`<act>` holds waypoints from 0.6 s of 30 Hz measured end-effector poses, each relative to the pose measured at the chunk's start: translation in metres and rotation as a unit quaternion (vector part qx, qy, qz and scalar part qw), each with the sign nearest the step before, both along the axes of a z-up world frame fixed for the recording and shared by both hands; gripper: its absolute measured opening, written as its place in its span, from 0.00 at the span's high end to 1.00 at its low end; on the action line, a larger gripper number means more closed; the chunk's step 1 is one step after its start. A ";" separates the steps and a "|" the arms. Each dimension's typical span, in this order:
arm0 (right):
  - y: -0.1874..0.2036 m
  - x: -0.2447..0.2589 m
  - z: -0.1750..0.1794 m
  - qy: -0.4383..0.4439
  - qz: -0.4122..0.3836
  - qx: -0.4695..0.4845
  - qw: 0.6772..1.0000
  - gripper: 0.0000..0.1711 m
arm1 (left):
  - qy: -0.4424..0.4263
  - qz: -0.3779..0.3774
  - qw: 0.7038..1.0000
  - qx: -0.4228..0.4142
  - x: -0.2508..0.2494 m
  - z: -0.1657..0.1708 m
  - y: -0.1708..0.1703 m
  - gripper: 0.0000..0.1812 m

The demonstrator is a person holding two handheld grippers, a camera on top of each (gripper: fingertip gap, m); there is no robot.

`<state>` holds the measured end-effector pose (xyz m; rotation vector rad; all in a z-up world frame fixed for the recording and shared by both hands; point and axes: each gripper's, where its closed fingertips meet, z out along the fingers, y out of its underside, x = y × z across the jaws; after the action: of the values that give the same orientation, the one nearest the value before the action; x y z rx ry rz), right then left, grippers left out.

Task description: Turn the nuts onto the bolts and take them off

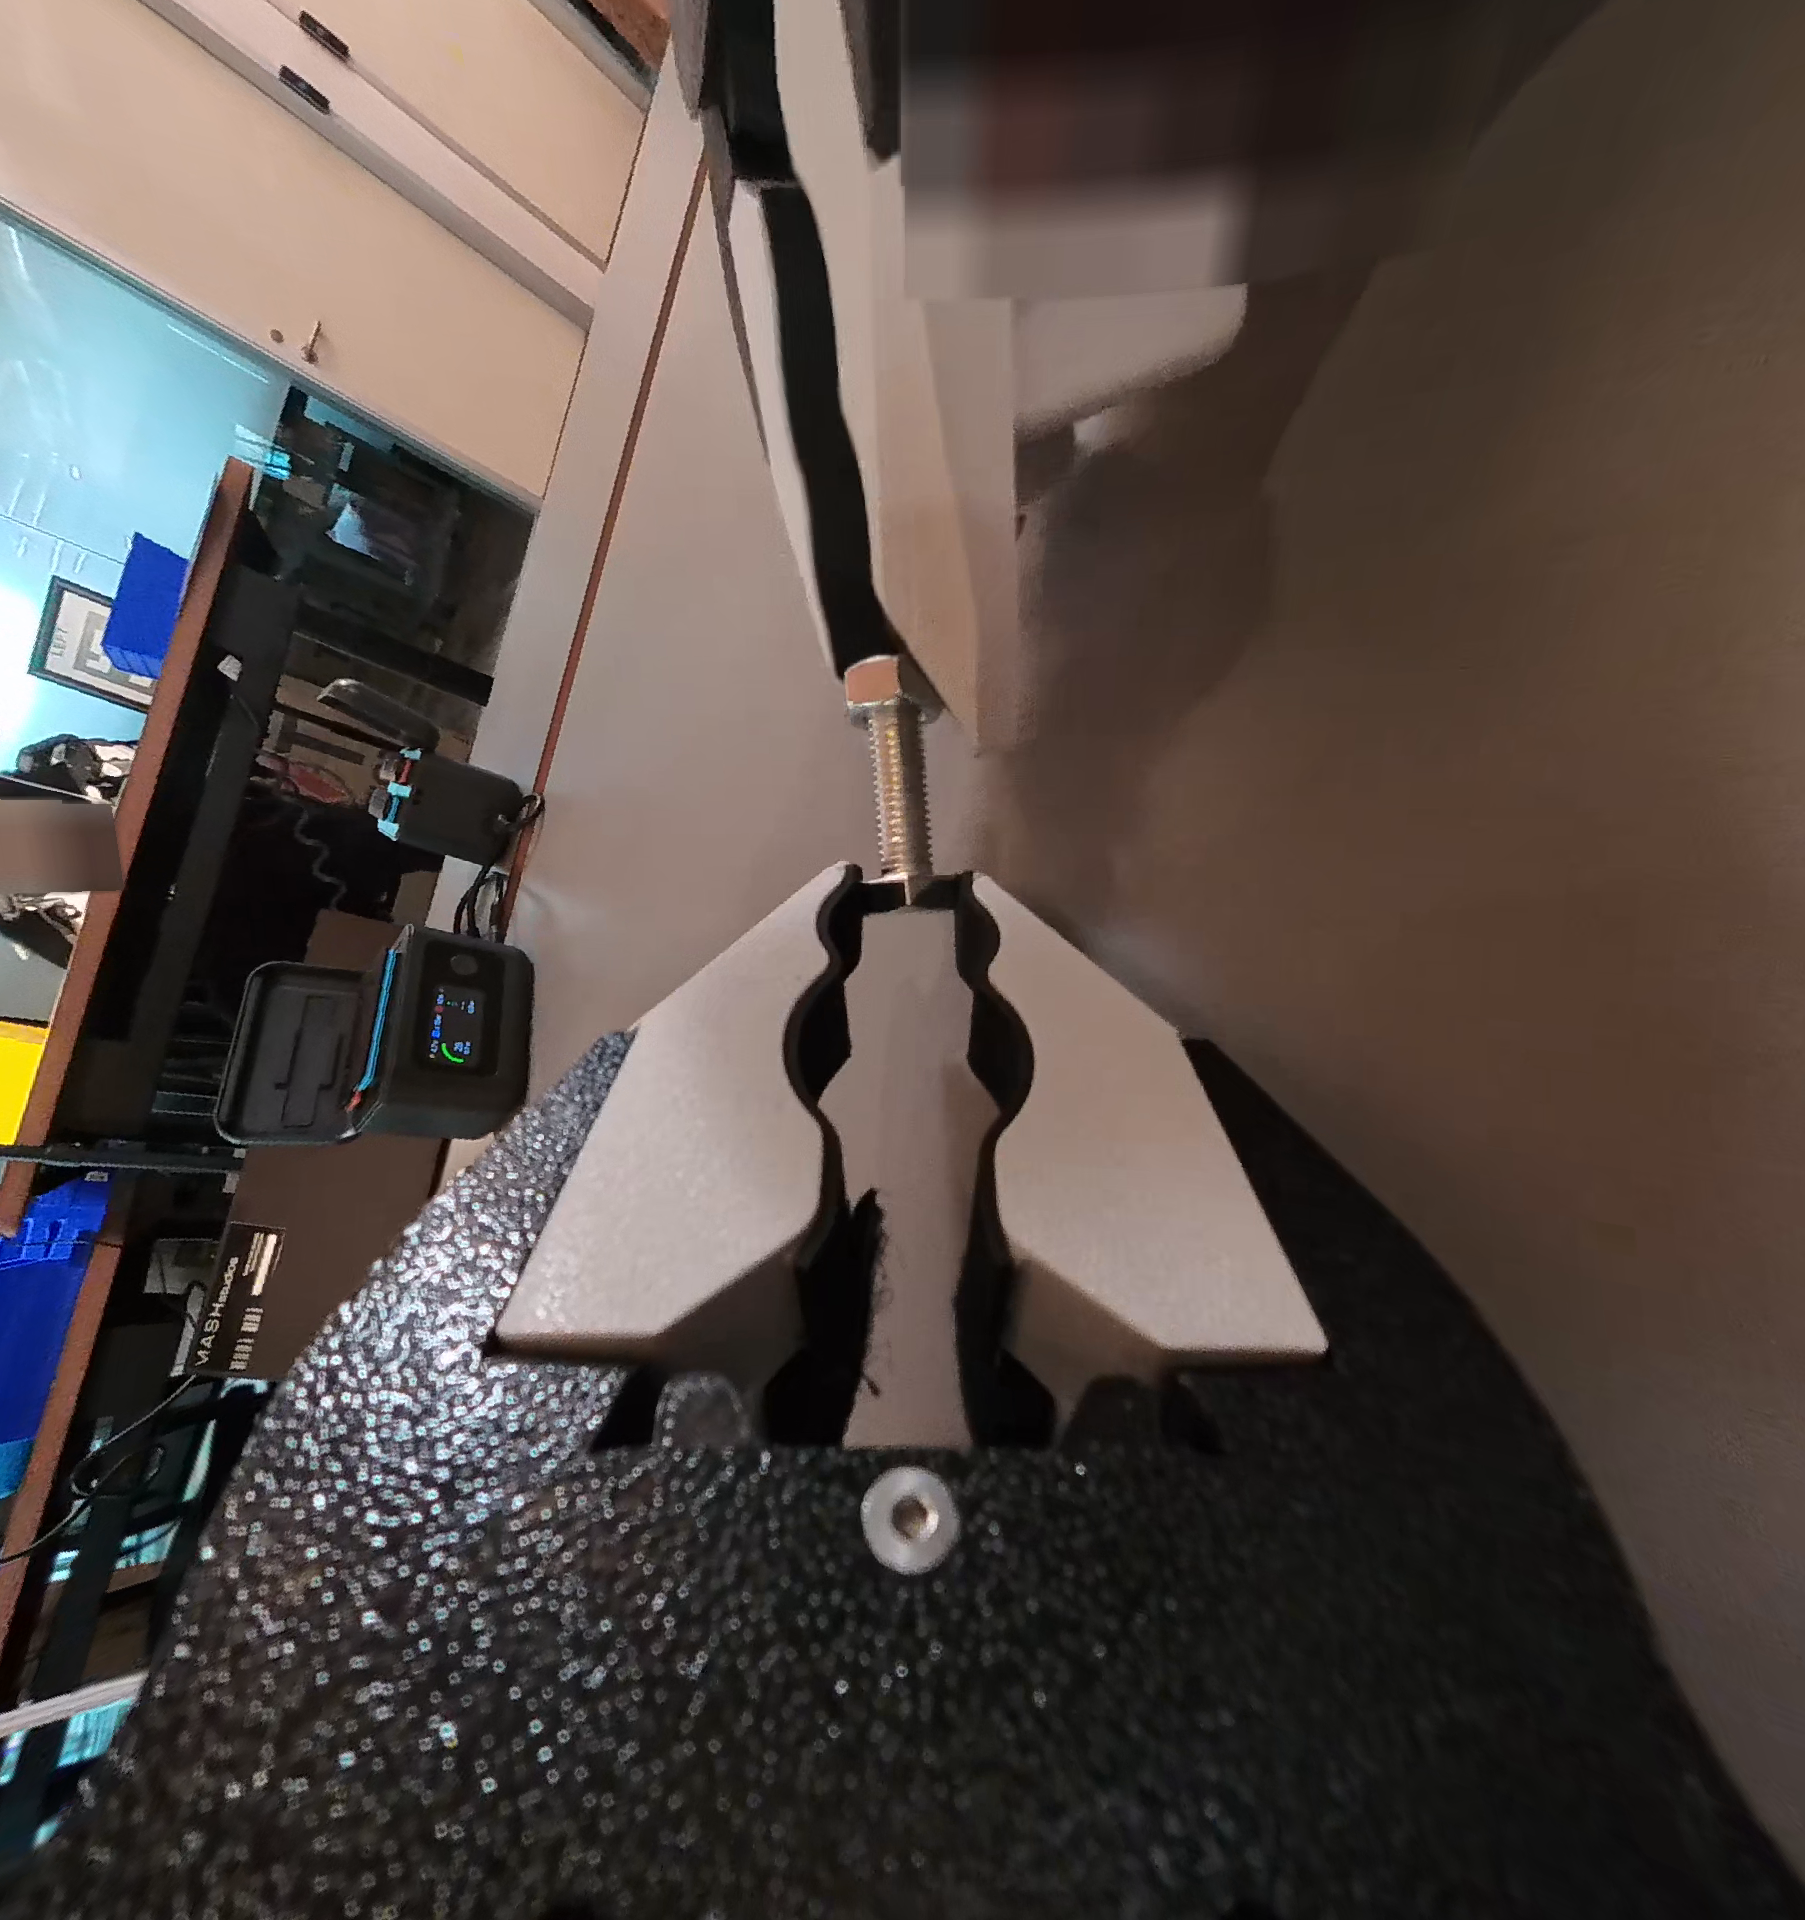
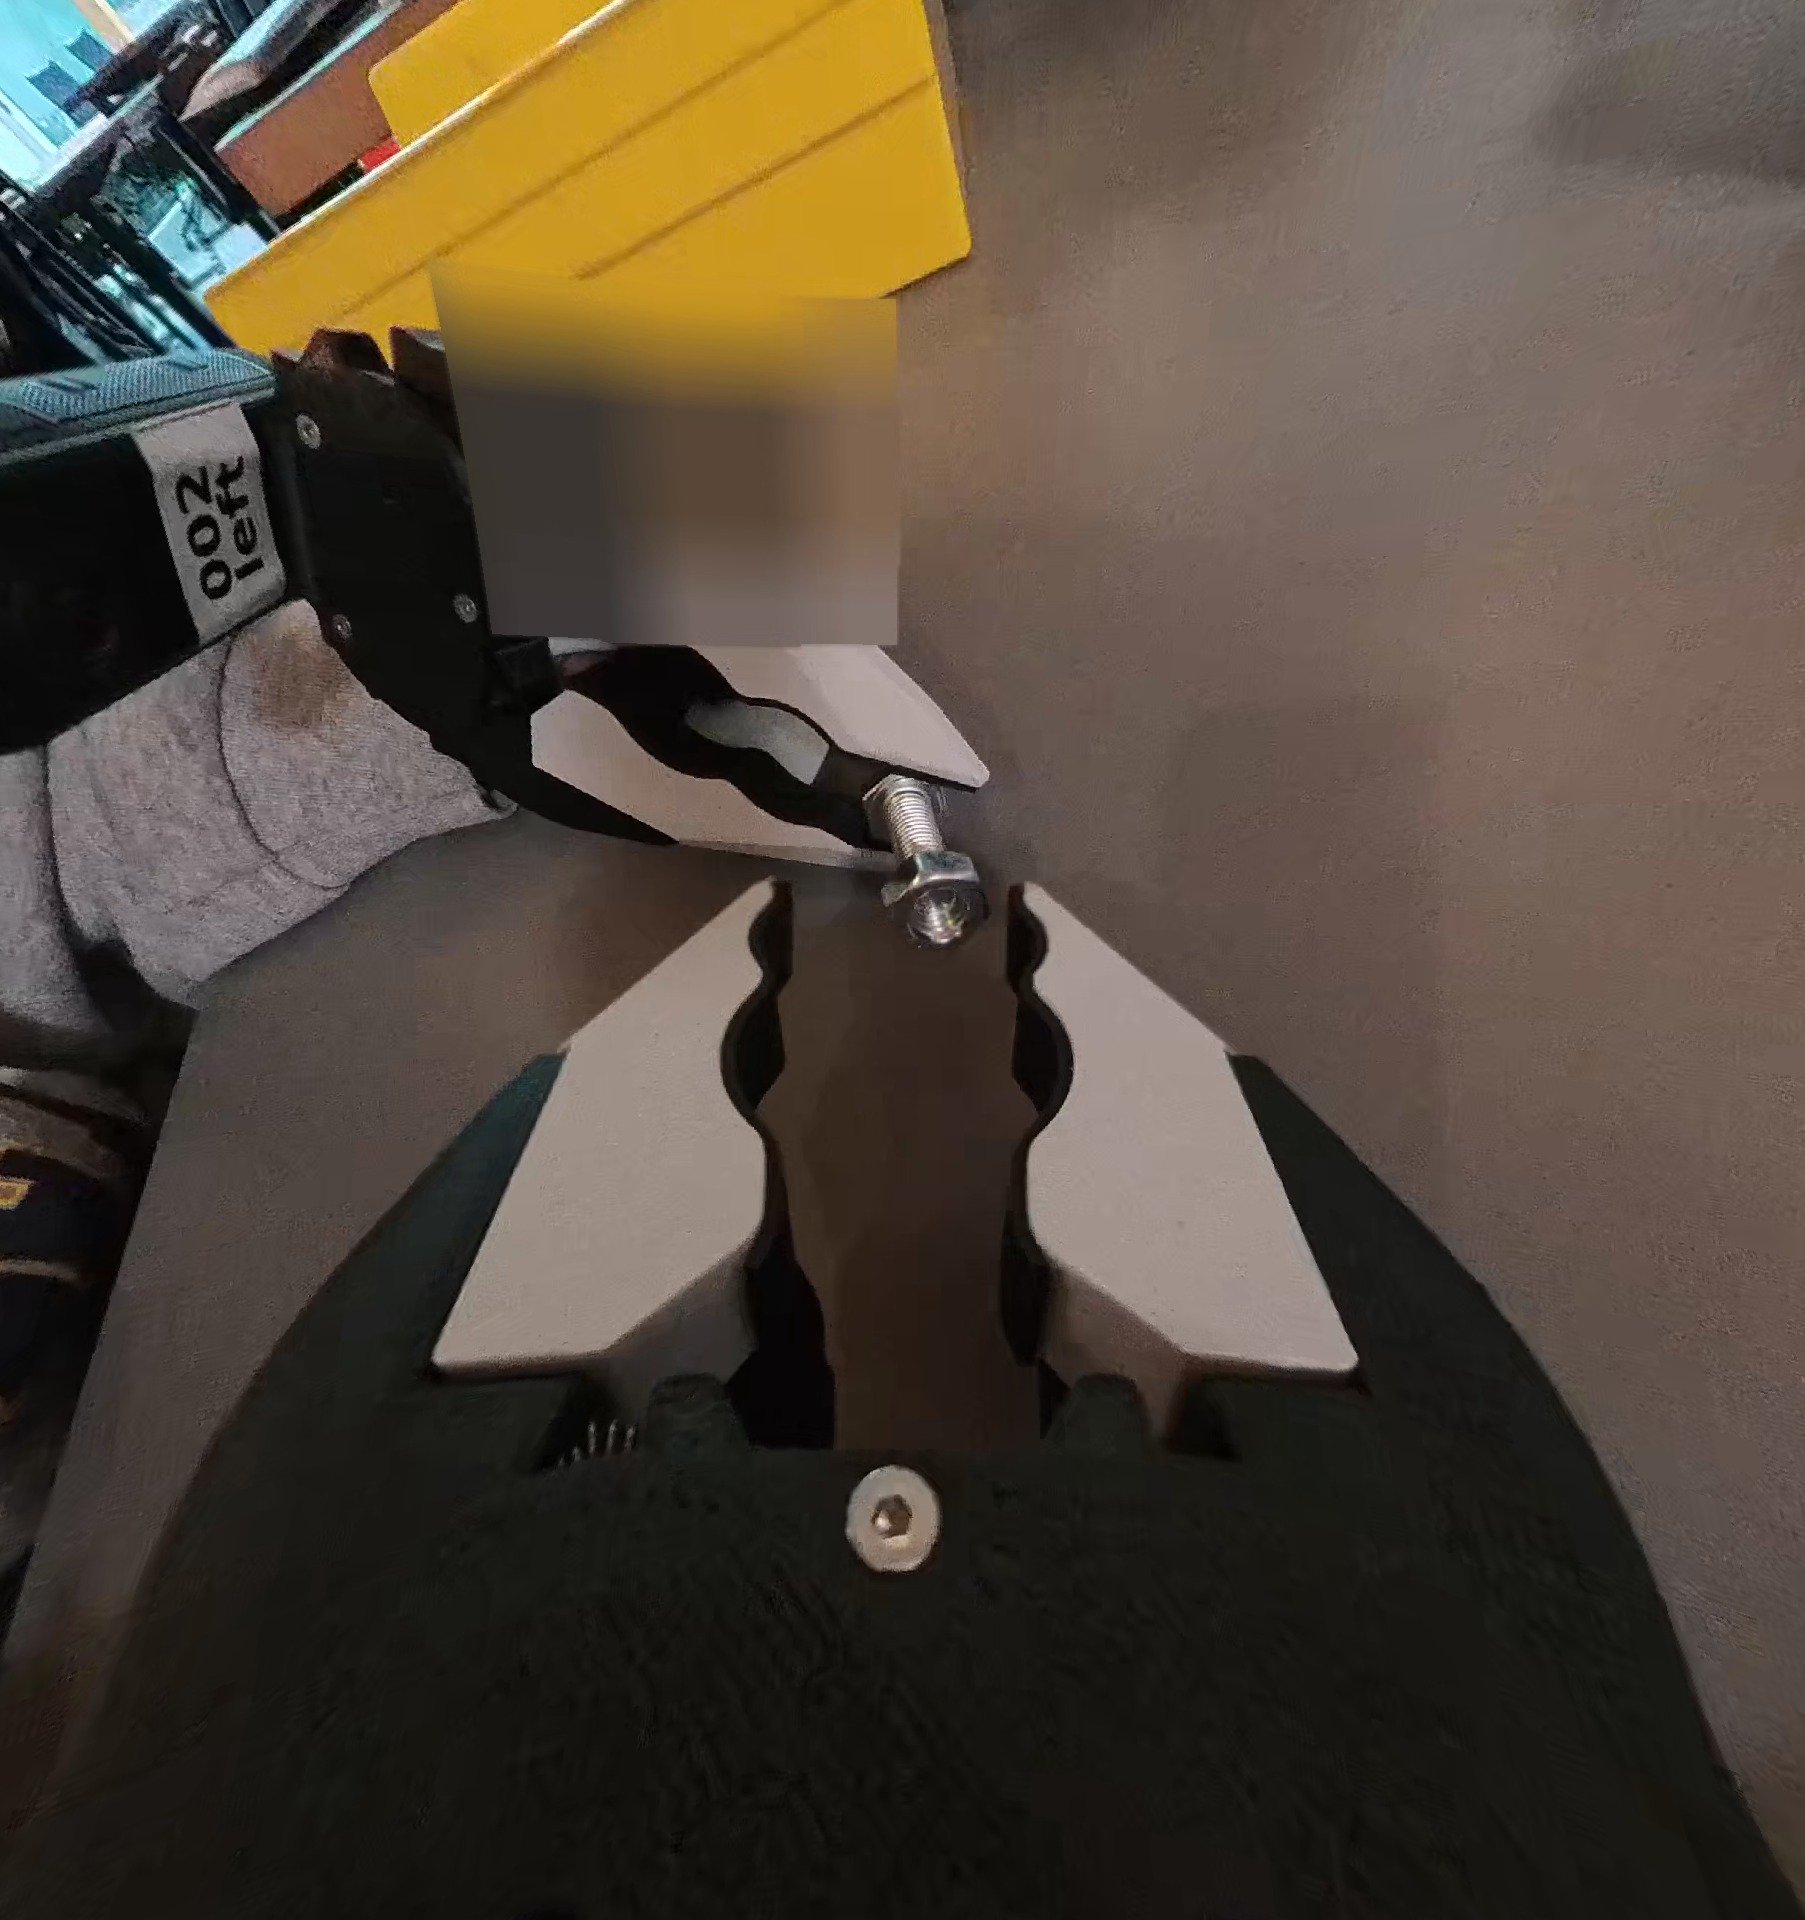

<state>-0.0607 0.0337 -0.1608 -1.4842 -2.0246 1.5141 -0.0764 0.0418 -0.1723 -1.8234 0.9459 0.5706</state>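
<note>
My left gripper (image 1: 903, 883) has its fingers closed tight on the head end of the bolt (image 1: 903, 800), and the threaded shank sticks straight out ahead of them. The nut (image 2: 929, 883) sits near the shank's free end, only a little way down the thread.

My right gripper (image 2: 898, 904) has its fingers spread wide and holds nothing. In the right wrist view the nut hangs in the gap between the tips. In the left wrist view one right finger looks to be touching the nut, though I cannot tell for sure. Both grippers hang above the grey table (image 2: 1397, 623), with a yellow bin (image 2: 669, 156) farther back.

The risks, as I judge them:
- If I close the right fingers off-centre, they catch the thread and not the nut's flats, and they slip.
- The left fingers grip only the bolt's head end, so a sideways push could twist the bolt in that hold.
- The nut is so near the end that a wrong turn could drop it onto the table.
</note>
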 end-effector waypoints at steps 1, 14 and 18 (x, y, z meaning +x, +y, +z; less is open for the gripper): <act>-0.001 0.001 0.000 0.001 0.004 0.002 1.000 0.81 | 0.000 -0.003 1.000 0.000 0.000 0.000 0.000 0.91; -0.027 0.026 0.030 0.170 0.131 0.058 0.975 0.90 | -0.441 -0.109 0.877 -0.154 0.045 0.031 -0.041 0.92; -0.029 0.027 0.033 0.193 0.136 0.072 0.969 0.90 | -0.502 -0.118 0.840 -0.169 0.046 0.038 -0.044 0.92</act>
<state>-0.0338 0.0049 -0.1281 -0.8056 -2.0981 1.5638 -0.0304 -0.0025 -0.1339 -1.8902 0.5094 -0.7292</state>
